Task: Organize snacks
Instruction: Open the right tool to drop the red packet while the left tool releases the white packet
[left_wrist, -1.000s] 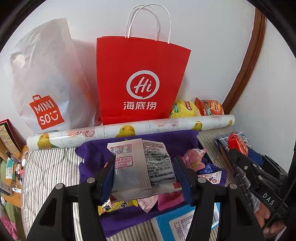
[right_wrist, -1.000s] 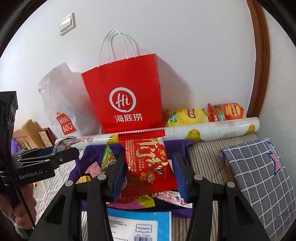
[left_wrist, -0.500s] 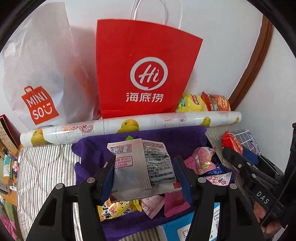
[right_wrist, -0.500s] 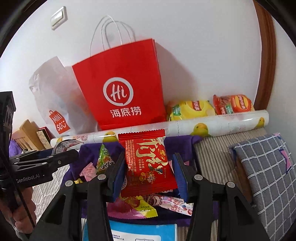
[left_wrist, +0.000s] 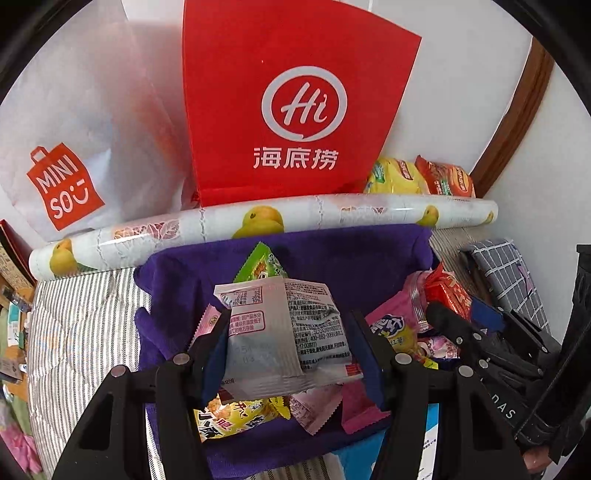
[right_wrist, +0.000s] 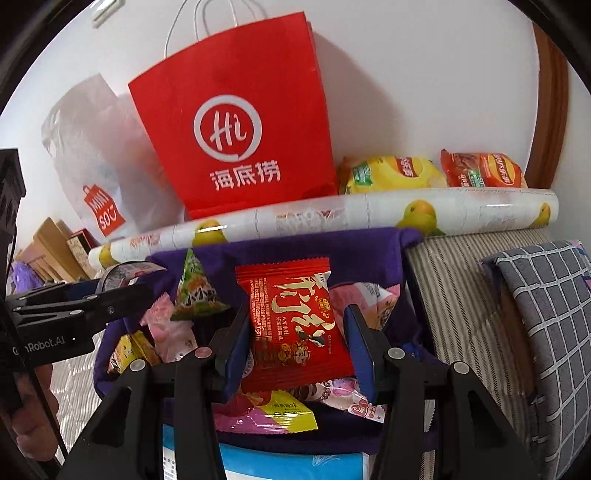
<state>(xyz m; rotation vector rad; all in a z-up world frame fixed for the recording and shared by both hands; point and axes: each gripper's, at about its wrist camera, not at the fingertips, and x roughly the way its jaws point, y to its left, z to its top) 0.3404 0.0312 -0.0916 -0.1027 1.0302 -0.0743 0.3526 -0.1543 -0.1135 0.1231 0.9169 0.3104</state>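
Observation:
My left gripper (left_wrist: 286, 341) is shut on a silver snack packet (left_wrist: 284, 332) and holds it above a purple cloth (left_wrist: 351, 258) strewn with several small snacks. My right gripper (right_wrist: 295, 332) is shut on a red snack packet (right_wrist: 295, 325) above the same cloth (right_wrist: 369, 254). A red paper bag (left_wrist: 295, 107) with a white "Hi" logo stands against the wall behind the cloth; it also shows in the right wrist view (right_wrist: 236, 118). The right gripper shows at the right of the left wrist view (left_wrist: 480, 343), and the left gripper at the left of the right wrist view (right_wrist: 74, 306).
A white Miniso bag (left_wrist: 74, 147) leans left of the red bag. A rolled duck-print sheet (left_wrist: 258, 225) lies between the bags and the cloth. Yellow (right_wrist: 391, 173) and orange (right_wrist: 484, 170) chip bags lie behind the roll. A grey checked cushion (right_wrist: 546, 314) sits at the right.
Both grippers have moved forward toward the red bag with their packets still held; the bag and roll appear larger and closer.

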